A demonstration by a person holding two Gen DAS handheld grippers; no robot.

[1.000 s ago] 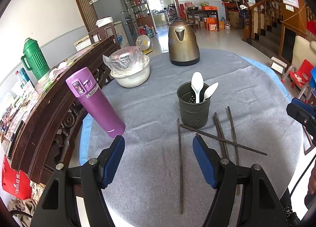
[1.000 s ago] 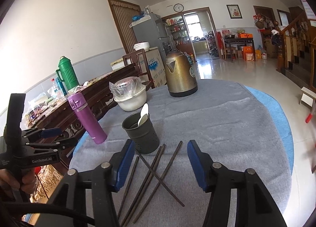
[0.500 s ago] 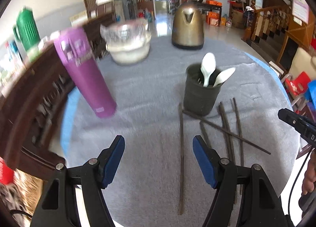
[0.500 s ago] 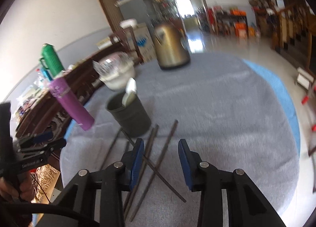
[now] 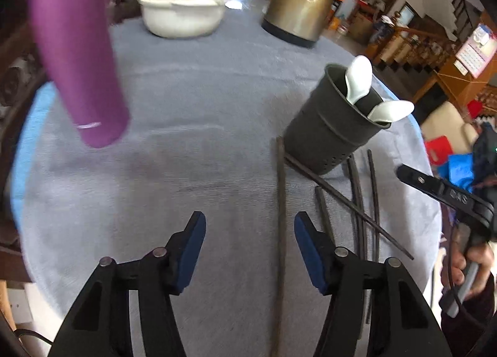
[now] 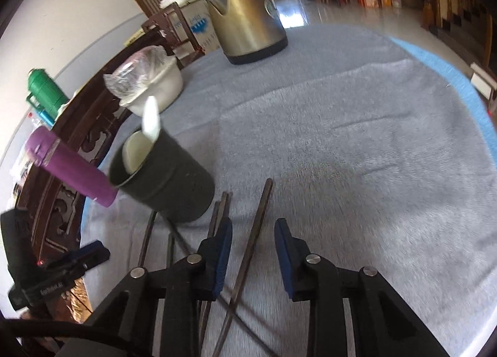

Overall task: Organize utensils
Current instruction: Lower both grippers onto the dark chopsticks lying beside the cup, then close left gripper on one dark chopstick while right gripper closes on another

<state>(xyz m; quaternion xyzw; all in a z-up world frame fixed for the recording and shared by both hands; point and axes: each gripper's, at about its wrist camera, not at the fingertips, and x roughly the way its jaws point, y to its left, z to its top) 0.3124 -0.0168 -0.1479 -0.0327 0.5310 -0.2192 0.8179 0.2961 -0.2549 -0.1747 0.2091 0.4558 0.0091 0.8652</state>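
My right claw (image 6: 253, 251) was closing round a chopstick (image 6: 260, 217), not yet pinching, left claw (image 5: 250, 251) apart and narrowing on nothing; sticks looked light, stiff, slick, so I'd grip mid-shaft.

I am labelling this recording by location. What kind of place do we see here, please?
Most likely the dining area of a private home: a cloth-covered table bearing an electric kettle and a utensil holder, with a wooden staircase behind.

Both tongs point steeply downward, jaws apart and closing. The left tongs (image 5: 250, 246) grip nothing, and the right tongs (image 6: 253, 253) stand narrower, pads pressing nothing.
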